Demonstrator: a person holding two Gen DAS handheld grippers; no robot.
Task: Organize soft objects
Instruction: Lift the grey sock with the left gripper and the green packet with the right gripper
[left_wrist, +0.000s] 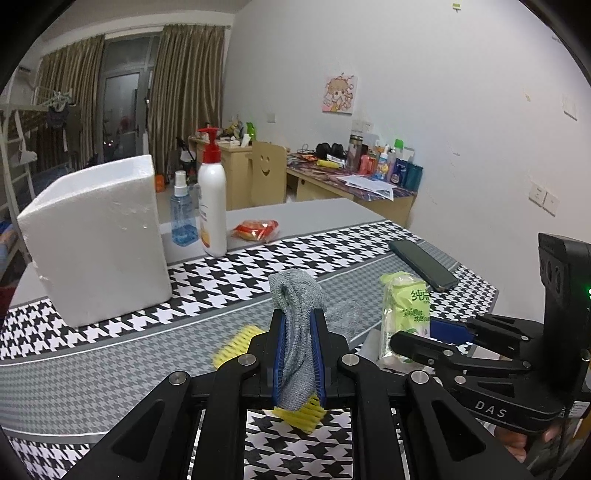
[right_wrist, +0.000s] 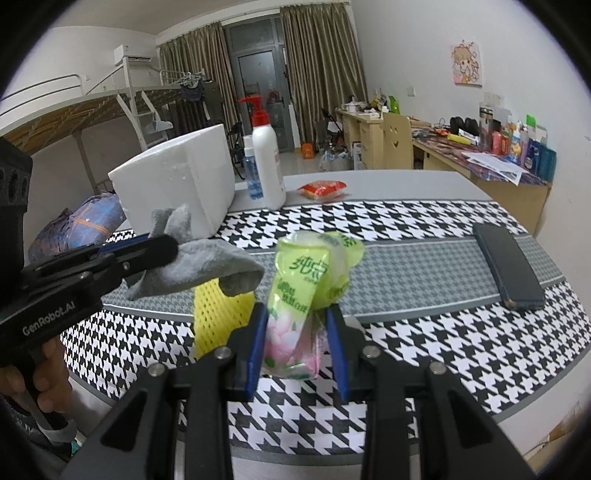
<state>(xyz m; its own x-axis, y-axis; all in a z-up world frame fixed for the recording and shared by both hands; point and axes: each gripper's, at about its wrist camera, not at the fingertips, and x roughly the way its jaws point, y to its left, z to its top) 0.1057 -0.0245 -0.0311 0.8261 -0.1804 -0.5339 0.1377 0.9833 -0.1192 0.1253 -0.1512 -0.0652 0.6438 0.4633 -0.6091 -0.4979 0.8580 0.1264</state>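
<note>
My left gripper (left_wrist: 298, 325) is shut on a grey sock (left_wrist: 295, 295) and holds it above the houndstooth cloth; the sock also hangs from it in the right wrist view (right_wrist: 207, 266). My right gripper (right_wrist: 297, 317) is shut on a green tissue pack (right_wrist: 295, 295), which stands upright between the blue pads (right_wrist: 256, 339). The pack also shows in the left wrist view (left_wrist: 404, 314), right of the sock. A yellow foam net (right_wrist: 218, 317) lies on the cloth under and beside both grippers; it also shows in the left wrist view (left_wrist: 236, 343).
A white foam box (left_wrist: 96, 240) stands at the left. Behind it are a blue spray bottle (left_wrist: 181, 214) and a white pump bottle (left_wrist: 212, 206). A red snack packet (left_wrist: 255, 229) lies beyond. A dark phone (left_wrist: 423, 264) lies at the right of the table (left_wrist: 314, 210).
</note>
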